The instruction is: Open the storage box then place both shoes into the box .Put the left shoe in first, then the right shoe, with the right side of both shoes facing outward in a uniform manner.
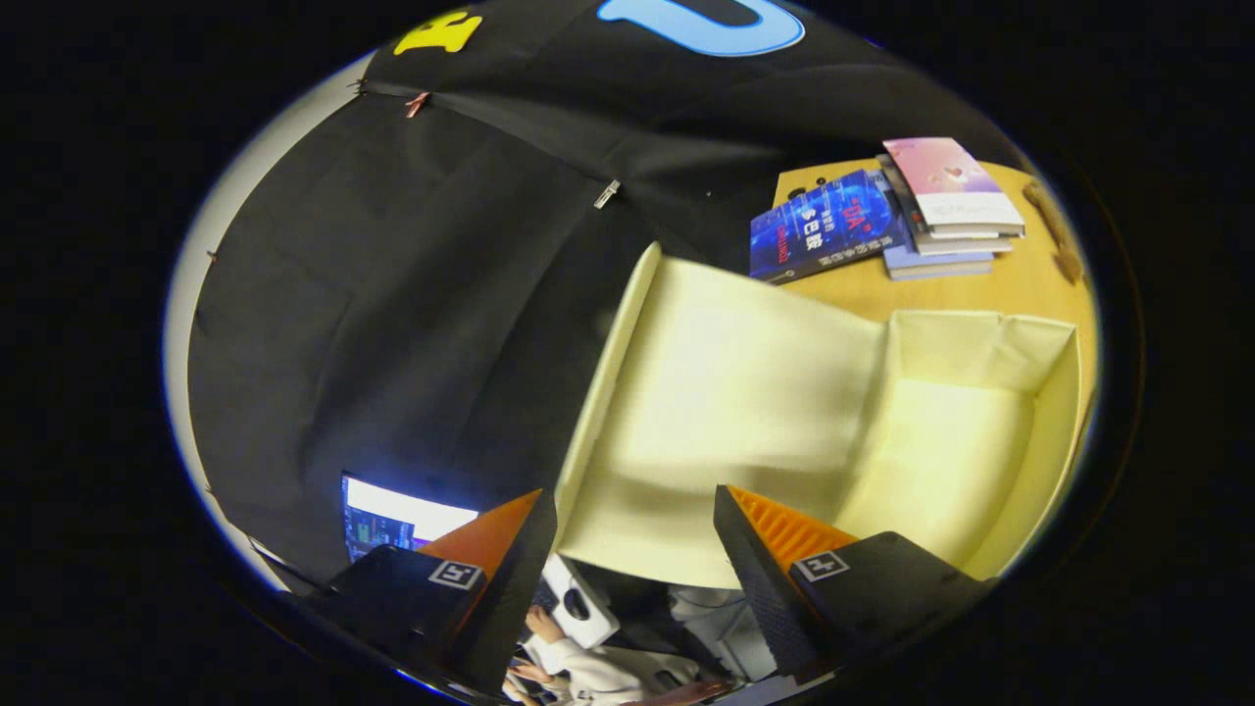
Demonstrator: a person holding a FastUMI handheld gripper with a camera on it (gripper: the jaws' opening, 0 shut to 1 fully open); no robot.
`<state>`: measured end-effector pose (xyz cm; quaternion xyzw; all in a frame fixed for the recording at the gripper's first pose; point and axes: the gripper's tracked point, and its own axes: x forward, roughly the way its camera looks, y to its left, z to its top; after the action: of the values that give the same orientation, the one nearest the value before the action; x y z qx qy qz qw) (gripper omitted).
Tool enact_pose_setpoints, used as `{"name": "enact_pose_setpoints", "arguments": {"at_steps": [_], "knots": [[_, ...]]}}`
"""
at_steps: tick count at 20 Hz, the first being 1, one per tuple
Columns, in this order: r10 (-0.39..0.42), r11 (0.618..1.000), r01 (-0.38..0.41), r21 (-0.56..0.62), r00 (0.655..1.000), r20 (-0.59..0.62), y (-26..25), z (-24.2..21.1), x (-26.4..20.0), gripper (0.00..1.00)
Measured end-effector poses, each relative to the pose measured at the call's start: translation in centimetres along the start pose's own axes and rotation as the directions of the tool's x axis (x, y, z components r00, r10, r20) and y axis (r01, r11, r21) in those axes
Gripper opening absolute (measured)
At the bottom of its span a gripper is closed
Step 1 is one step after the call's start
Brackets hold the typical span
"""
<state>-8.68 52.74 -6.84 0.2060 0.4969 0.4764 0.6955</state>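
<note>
Just ahead of parted jaws [635,520]: storage box [941,431], lid [726,392] swung open; nothing gripped.

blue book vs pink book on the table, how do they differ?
The blue book lies alone, flat on the wooden table; the pink book tops a stack of books. The blue cover is dark, the pink one pale. Both lie closed beyond the open storage box. The claw is open, holding nothing.

Premises: a draped recording booth, not a lived-in home. Black cloth wall [392,294] pinned up with clips [607,193]; a wooden counter [1020,284] carrying stacked books [941,211]; a lit monitor [392,520] and a seated person [588,667] beyond the cloth.
</note>
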Motion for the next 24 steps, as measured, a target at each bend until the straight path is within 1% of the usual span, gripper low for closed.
{"name": "enact_pose_setpoints", "arguments": {"at_steps": [1,4,6,8,12,16,20,22,24], "knots": [[-0.035,0.999,0.036,-0.016,0.999,0.032,-1.4,0.6,-1.1,0.97],[-0.146,0.988,0.15,-0.027,0.981,0.132,-6.4,2.3,-5.5,0.98],[-0.229,0.971,0.238,-0.028,0.954,0.195,-10.4,3.0,-9.0,0.98],[-0.308,0.947,0.322,-0.023,0.923,0.231,-14.3,2.9,-12.6,0.98],[-0.439,0.892,0.452,0.005,0.863,0.252,-21.7,1.3,-19.3,0.98],[-0.529,0.845,0.532,0.054,0.814,0.241,-28.7,-0.8,-24.4,0.98],[-0.603,0.792,0.609,0.039,0.773,0.197,-35.8,-3.4,-27.3,0.98],[-0.624,0.778,0.628,0.017,0.768,0.148,-38.9,-5.1,-27.6,0.98],[-0.623,0.78,0.626,0.001,0.776,0.098,-40.9,-6.7,-27.5,0.99]]}}
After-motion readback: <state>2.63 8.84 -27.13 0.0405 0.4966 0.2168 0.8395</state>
